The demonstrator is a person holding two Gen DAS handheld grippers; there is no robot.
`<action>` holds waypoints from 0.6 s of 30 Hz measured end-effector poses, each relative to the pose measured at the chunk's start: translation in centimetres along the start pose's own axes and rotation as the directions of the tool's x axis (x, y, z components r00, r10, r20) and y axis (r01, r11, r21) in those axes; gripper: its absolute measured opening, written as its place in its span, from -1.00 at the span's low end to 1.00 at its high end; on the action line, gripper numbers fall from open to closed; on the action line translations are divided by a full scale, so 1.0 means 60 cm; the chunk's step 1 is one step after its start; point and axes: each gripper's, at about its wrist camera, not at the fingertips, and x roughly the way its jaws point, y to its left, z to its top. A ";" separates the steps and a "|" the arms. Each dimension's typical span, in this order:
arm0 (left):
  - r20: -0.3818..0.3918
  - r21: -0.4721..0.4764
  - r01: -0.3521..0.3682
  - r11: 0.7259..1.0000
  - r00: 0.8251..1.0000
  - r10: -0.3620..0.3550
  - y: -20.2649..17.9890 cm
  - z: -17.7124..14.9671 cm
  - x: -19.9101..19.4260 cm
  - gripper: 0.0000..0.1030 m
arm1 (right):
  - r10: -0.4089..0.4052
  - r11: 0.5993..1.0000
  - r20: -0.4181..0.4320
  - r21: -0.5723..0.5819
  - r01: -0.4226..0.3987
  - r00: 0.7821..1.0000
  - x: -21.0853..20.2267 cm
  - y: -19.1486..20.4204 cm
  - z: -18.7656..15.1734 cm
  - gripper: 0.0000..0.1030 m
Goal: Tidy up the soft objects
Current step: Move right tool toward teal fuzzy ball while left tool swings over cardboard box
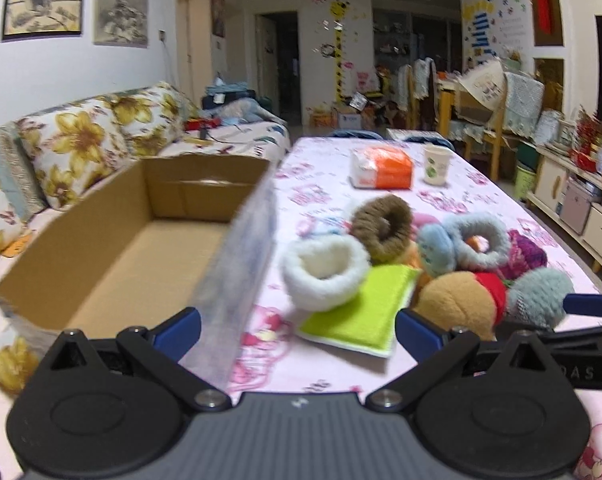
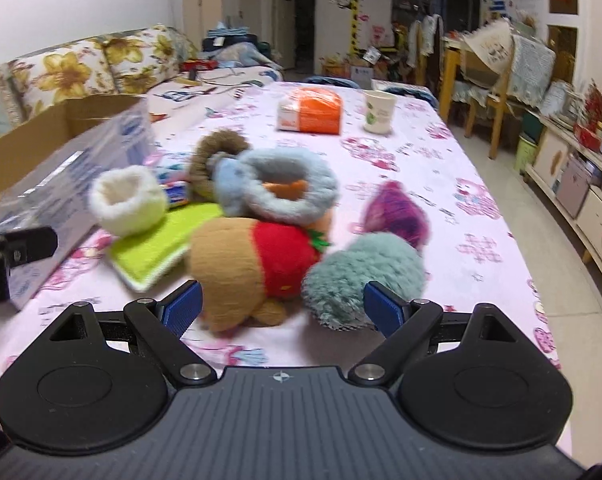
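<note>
A heap of soft things lies on the pink tablecloth (image 2: 441, 152): a white fluffy ring (image 1: 325, 272), a brown ring (image 1: 381, 222), a grey-blue ring (image 1: 477, 240), a lime green pad (image 1: 361, 316), a brown and red plush toy (image 2: 253, 256), a grey-green fluffy ball (image 2: 361, 272) and a purple piece (image 2: 397, 212). My right gripper (image 2: 283, 308) is open, and the plush toy and the ball lie between its fingertips. My left gripper (image 1: 297, 334) is open just before the pad, with its left finger by the wall of an empty cardboard box (image 1: 101, 240).
An orange tissue pack (image 1: 381, 168) and a paper cup (image 1: 437, 164) stand farther back on the table. A flowered sofa (image 1: 81, 140) runs behind the box on the left. Chairs (image 2: 481, 92) and low cabinets (image 2: 581, 184) line the right side.
</note>
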 end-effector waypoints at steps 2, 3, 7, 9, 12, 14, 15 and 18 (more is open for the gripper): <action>0.008 -0.007 -0.028 1.000 1.000 0.028 0.018 0.001 -0.010 0.99 | 0.020 1.000 0.018 -0.009 -0.020 1.000 -0.007 0.015 0.005 1.00; 0.012 -0.008 -0.039 0.999 0.999 0.039 0.025 0.001 -0.014 0.99 | 0.029 1.000 0.031 -0.010 -0.029 0.999 -0.017 0.018 0.006 1.00; 0.029 -0.033 -0.084 0.996 0.996 0.085 0.057 0.000 -0.033 0.99 | 0.057 0.998 0.080 -0.011 -0.056 0.995 -0.039 0.047 0.016 1.00; 0.037 -0.056 -0.094 0.994 0.995 0.096 0.072 0.001 -0.042 0.99 | 0.065 0.998 0.099 -0.016 -0.063 0.993 -0.048 0.062 0.020 1.00; 0.051 -0.074 -0.109 0.991 0.992 0.113 0.091 0.003 -0.057 0.99 | 0.084 0.996 0.119 -0.027 -0.081 0.989 -0.058 0.080 0.024 1.00; 0.058 -0.087 -0.118 0.989 0.991 0.124 0.103 0.002 -0.067 0.99 | 0.095 0.995 0.127 -0.043 -0.091 0.987 -0.060 0.088 0.019 1.00; 0.059 -0.093 -0.121 0.988 0.990 0.126 0.105 0.001 -0.071 0.99 | 0.100 0.994 0.136 -0.050 -0.094 0.986 -0.062 0.091 0.016 1.00; 0.067 -0.108 -0.125 0.986 0.989 0.133 0.115 -0.001 -0.084 0.99 | 0.118 0.991 0.168 -0.084 -0.105 0.979 -0.082 0.111 0.013 1.00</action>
